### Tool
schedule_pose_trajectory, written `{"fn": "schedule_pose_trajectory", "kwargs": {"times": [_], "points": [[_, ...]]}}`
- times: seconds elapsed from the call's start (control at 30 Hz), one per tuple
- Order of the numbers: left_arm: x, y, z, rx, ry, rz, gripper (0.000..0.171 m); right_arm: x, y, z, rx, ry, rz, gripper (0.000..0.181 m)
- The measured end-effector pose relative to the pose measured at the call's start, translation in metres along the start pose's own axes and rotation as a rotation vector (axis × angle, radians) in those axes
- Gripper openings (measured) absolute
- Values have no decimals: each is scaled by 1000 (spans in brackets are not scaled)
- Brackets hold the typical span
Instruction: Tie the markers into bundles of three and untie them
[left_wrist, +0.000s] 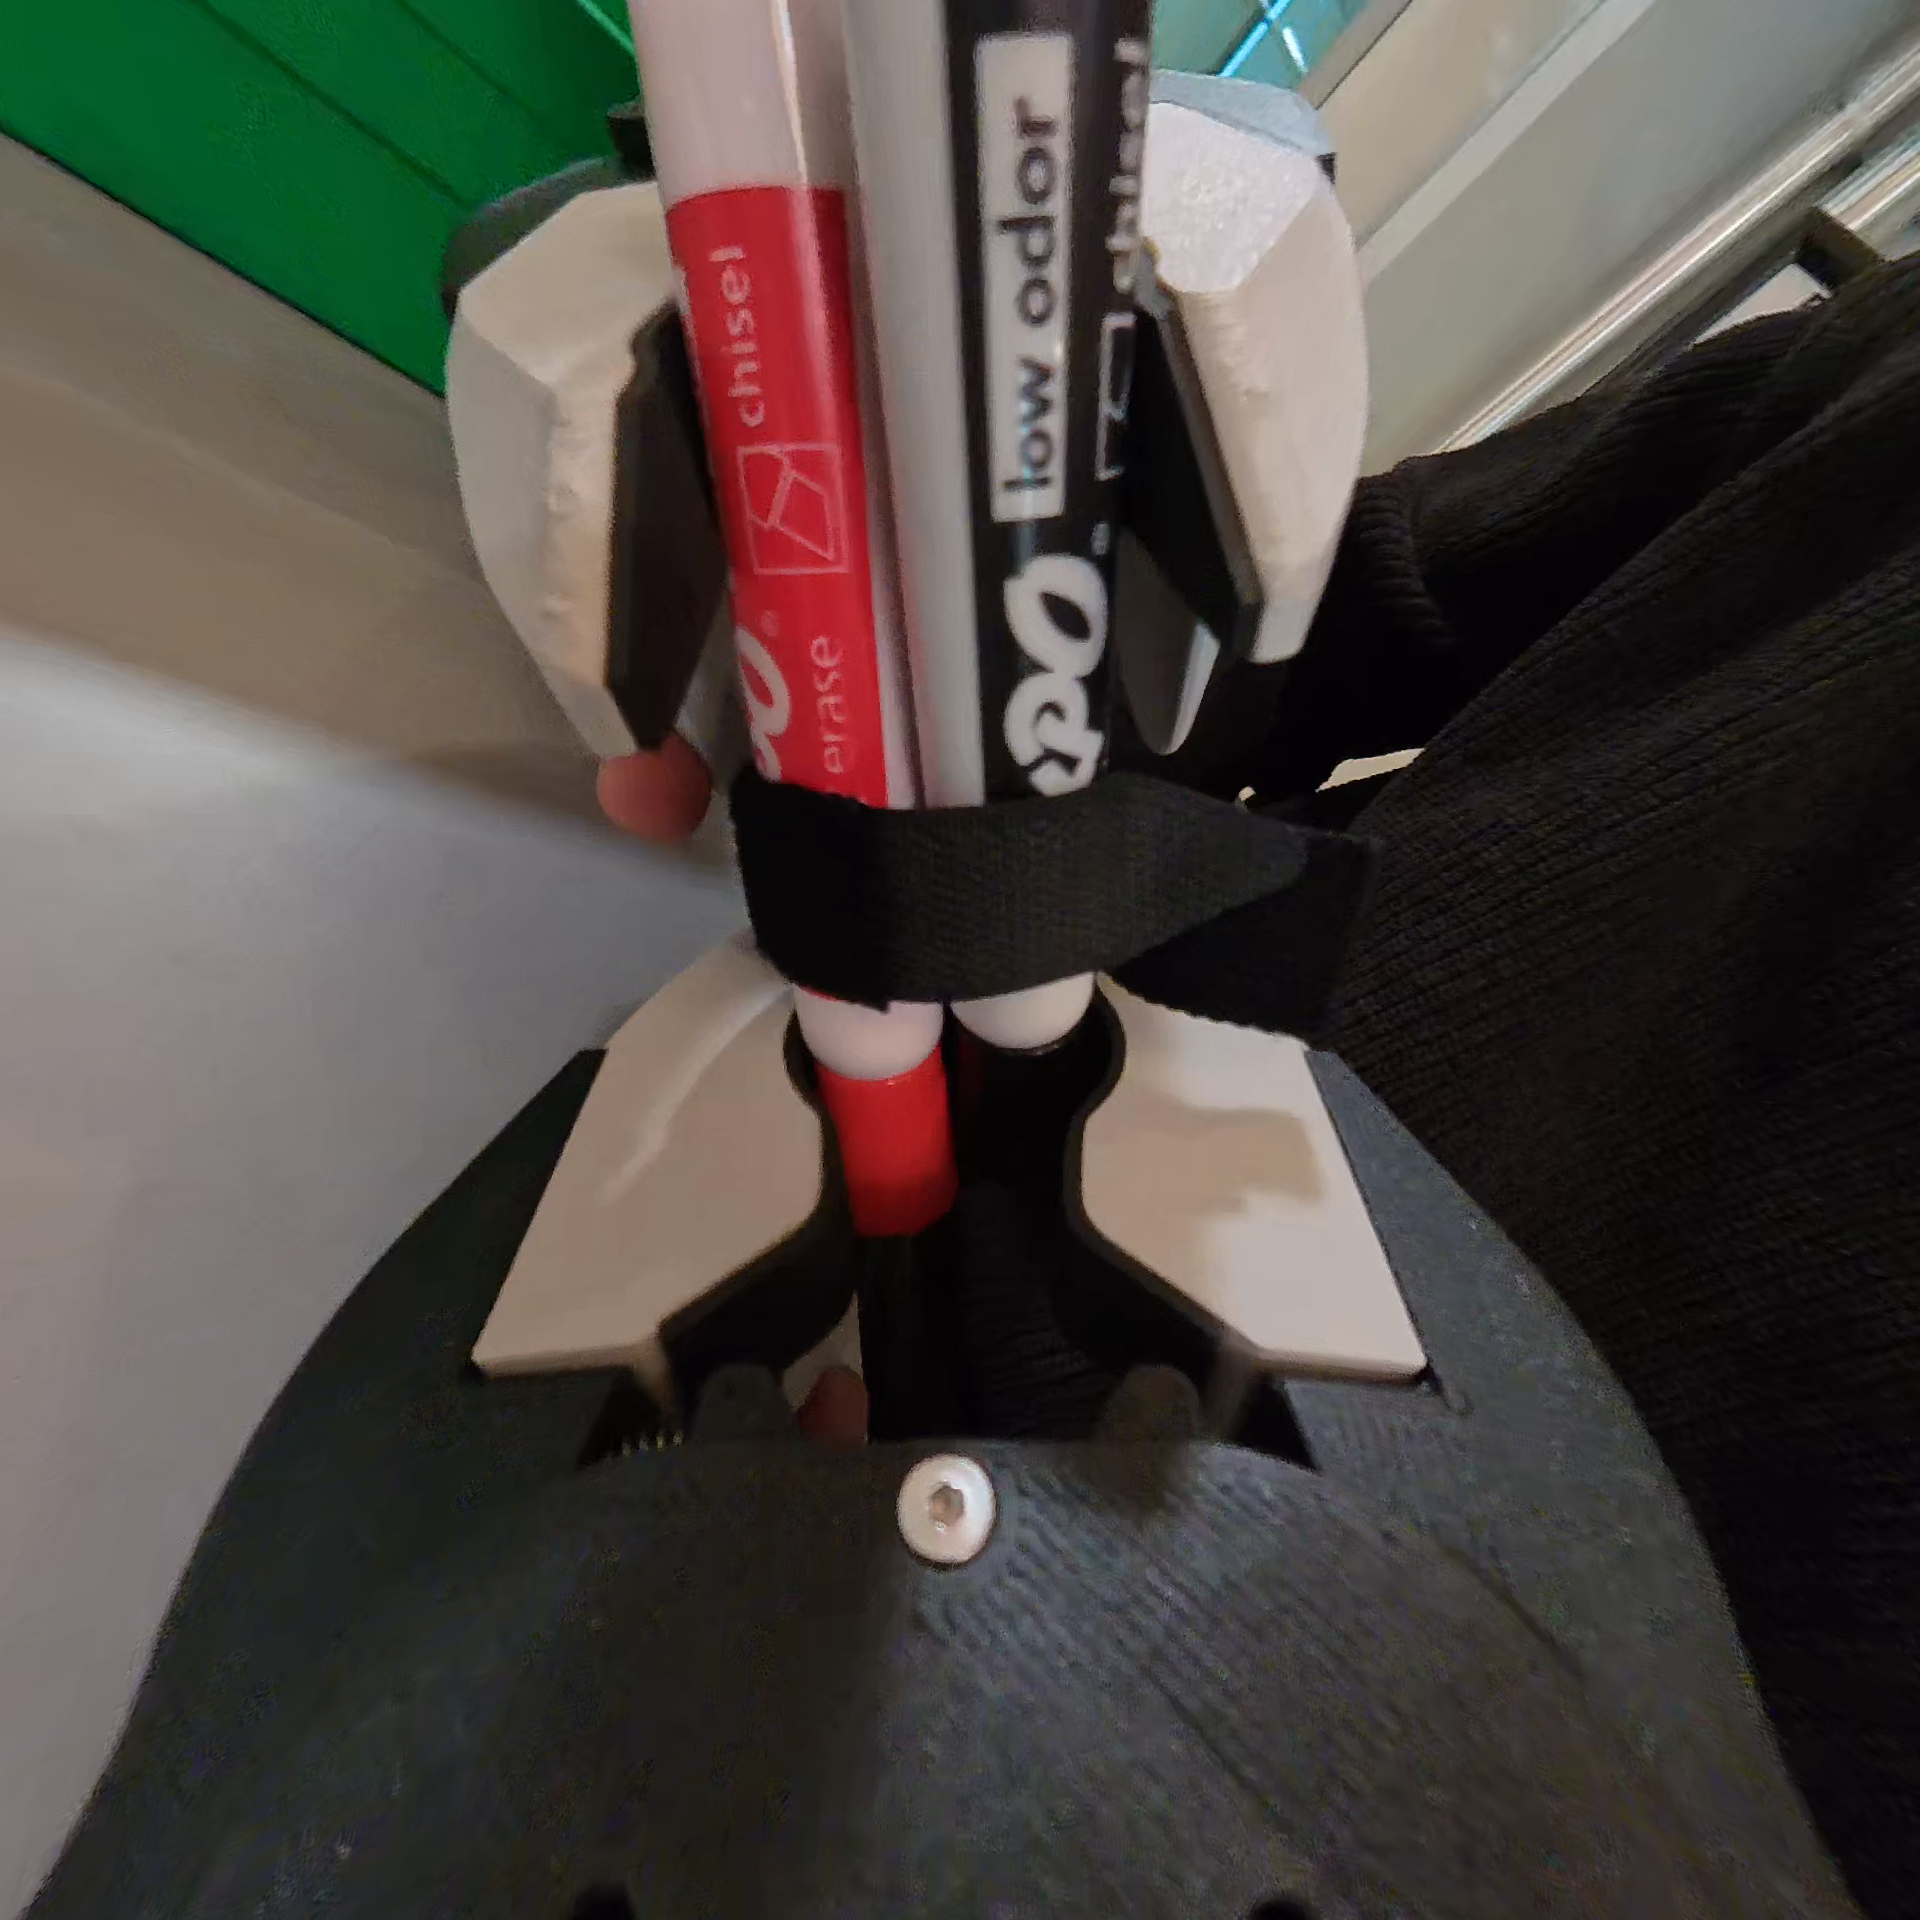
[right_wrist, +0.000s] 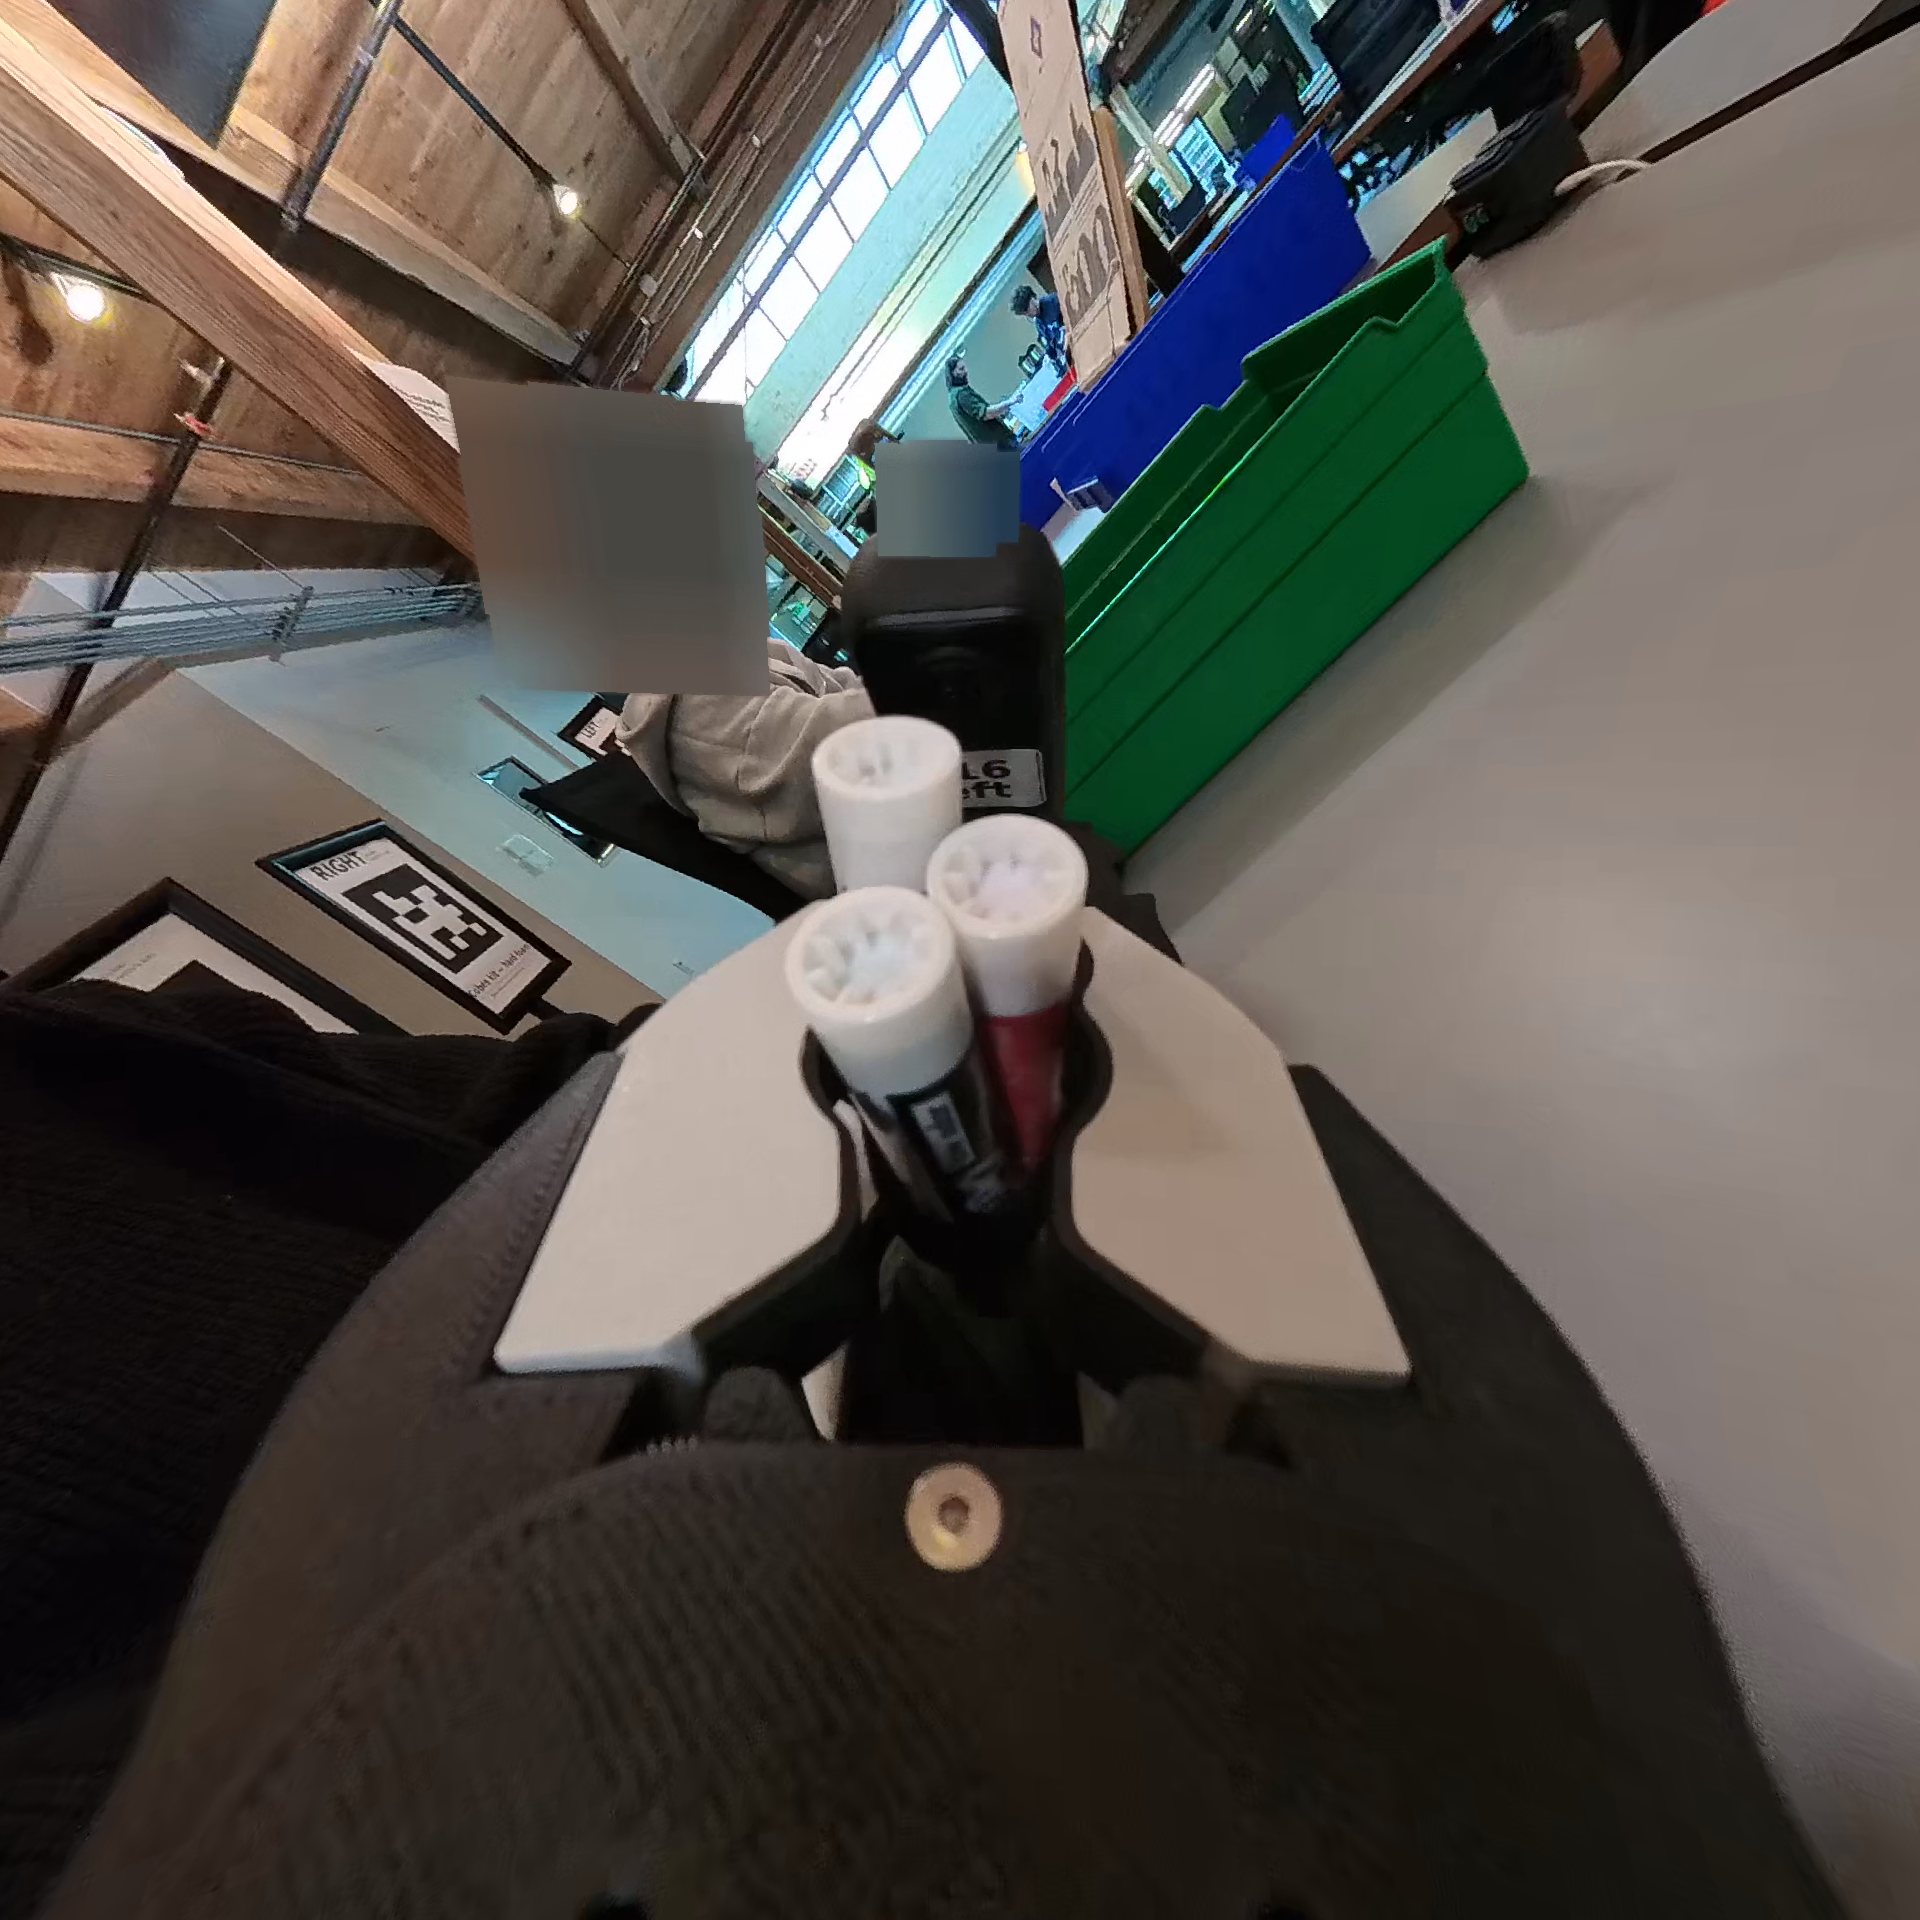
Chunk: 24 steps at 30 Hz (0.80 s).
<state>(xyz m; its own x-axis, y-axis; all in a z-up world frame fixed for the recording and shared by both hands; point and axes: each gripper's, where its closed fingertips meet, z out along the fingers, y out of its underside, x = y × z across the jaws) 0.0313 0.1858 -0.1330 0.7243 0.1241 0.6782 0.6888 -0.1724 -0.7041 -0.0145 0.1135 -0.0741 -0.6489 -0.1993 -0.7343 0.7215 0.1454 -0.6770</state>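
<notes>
In the middle, marker bundle (left_wrist: 935, 623): three markers were held side by side, one with a red label, one with a black label and one plain grey between them. It was held up off the table, gripped at both ends.
Left claw (left_wrist: 951, 1049): it was closed narrow on the cap end of the bundle, at 6 o'clock in the left wrist view. A red cap (left_wrist: 899, 1143) was seen between its white fingers.
Right claw (right_wrist: 956, 1039): it was closed narrow on the other end of the bundle. Three white marker ends were seen poking out past it toward 12 o'clock in the right wrist view.
Black strap (left_wrist: 997, 883): it was already wrapped around the bundle, just past the left claw. One loose end was stuck out toward 3 o'clock. Whether it was fastened could not be told.
Fingertip (left_wrist: 649, 790): a bare fingertip was seen touching the bundle's side at 9 o'clock, next to the strap.
Black sleeve (left_wrist: 1610, 935): it filled the 3 o'clock side of the left wrist view.
Green bin (right_wrist: 1299, 623): it was set on the grey table (right_wrist: 1662, 831) at 1 o'clock in the right wrist view, well apart from the bundle.
Blue bin (right_wrist: 1247, 281): it was set just behind the green one.
</notes>
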Motion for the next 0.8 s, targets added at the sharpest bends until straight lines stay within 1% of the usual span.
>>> {"fn": "schedule_pose_trajectory", "kwargs": {"times": [0.2,0.33,0.5,0.6,0.7,0.77,0.8], "points": [[-7,-3,-3,23,-14,-57,42,10,-2,-4,25,20,40,40],[-13,-4,-6,33,-39,-74,42,14,-11,-10,68,33,57,51],[-22,-10,-13,75,-92,-96,41,25,-22,-21,104,109,23,59],[-36,-20,-21,135,-187,-100,41,35,-27,-29,97,222,-88,65],[-57,-30,-35,199,-354,-104,41,42,-38,-39,120,381,-289,65],[-72,-36,-49,247,-500,-88,41,36,-45,-44,150,454,-450,60],[-78,-39,-57,276,-572,-75,37,31,-45,-42,141,462,-522,52]]}}
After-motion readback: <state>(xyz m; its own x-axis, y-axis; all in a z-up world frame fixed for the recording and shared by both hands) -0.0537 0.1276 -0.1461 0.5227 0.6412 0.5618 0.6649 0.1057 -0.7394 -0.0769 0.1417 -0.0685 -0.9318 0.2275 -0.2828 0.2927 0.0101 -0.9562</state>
